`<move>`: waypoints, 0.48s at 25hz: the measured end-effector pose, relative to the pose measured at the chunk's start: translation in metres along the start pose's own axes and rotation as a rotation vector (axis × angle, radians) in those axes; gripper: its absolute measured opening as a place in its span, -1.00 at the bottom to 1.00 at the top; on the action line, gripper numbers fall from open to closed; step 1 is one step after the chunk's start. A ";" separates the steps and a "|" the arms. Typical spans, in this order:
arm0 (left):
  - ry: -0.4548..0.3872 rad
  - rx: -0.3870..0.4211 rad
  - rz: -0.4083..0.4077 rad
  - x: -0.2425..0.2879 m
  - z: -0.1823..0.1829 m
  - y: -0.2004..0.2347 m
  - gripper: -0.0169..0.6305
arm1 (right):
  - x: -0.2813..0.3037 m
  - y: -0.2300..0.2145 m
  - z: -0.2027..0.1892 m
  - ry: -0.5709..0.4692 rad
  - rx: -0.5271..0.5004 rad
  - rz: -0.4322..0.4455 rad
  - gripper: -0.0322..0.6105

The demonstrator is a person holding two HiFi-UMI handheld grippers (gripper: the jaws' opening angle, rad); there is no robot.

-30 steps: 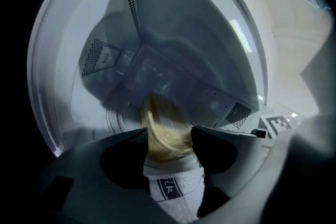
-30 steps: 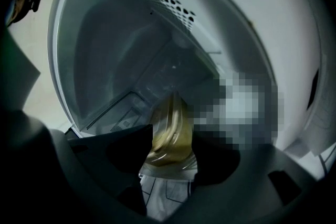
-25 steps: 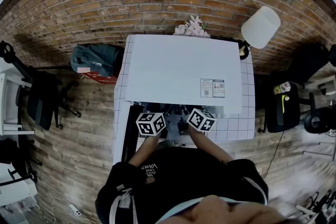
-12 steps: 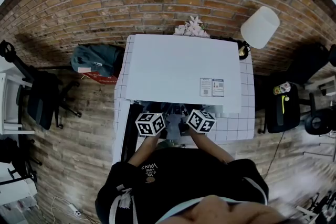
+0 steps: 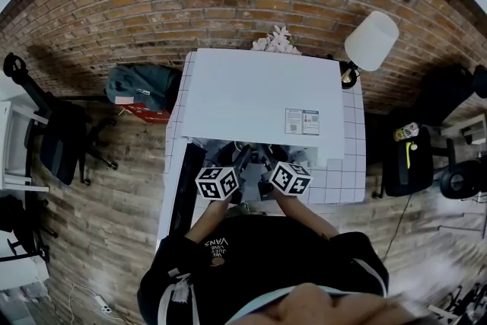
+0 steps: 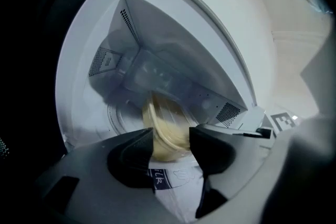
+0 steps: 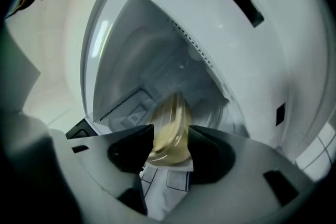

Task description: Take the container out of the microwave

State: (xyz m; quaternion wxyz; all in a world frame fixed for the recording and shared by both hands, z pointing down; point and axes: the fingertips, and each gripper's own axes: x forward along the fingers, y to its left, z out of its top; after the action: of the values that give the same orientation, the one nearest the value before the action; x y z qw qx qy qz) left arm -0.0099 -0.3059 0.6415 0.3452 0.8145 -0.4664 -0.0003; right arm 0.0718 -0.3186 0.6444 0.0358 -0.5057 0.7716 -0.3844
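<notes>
A clear container with pale yellow contents (image 6: pixel 164 128) (image 7: pixel 170 131) sits in the mouth of the white microwave (image 5: pixel 259 95). It fills the gap between the jaws of both grippers. My left gripper (image 6: pixel 171 139) (image 5: pixel 240 164) has just been closing, and its pads press the container's sides. My right gripper (image 7: pixel 170 139) (image 5: pixel 266 162) has likewise just been closing on the container from the other side. In the head view both marker cubes hover at the microwave's open front, and the container itself is hidden behind them. The glass turntable (image 6: pixel 118 118) shows behind the container.
The microwave stands on a white grid-patterned table (image 5: pixel 342 186), its dark door (image 5: pixel 186 190) swung open at the left. A lamp (image 5: pixel 371 40) and flowers (image 5: pixel 278 40) stand at the back. Chairs (image 5: pixel 53 141) (image 5: pixel 407 160) and a bag (image 5: pixel 141 84) flank the table.
Both grippers have drawn slightly back from the microwave's front toward the person, side by side. More of the opening shows between the cubes and the microwave's top edge.
</notes>
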 end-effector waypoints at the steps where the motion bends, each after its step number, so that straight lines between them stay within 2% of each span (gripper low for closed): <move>1: -0.003 -0.001 0.001 -0.002 -0.001 -0.002 -0.26 | -0.003 0.001 0.000 0.000 -0.002 0.003 -0.28; 12: -0.052 -0.004 0.021 -0.032 -0.013 -0.024 -0.26 | -0.036 0.012 -0.010 0.013 -0.018 0.039 -0.28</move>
State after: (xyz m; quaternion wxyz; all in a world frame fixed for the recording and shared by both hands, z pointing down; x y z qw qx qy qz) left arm -0.0054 -0.2661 0.6273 0.3346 0.8085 -0.4837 -0.0190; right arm 0.0763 -0.2815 0.6320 0.0338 -0.4882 0.7851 -0.3797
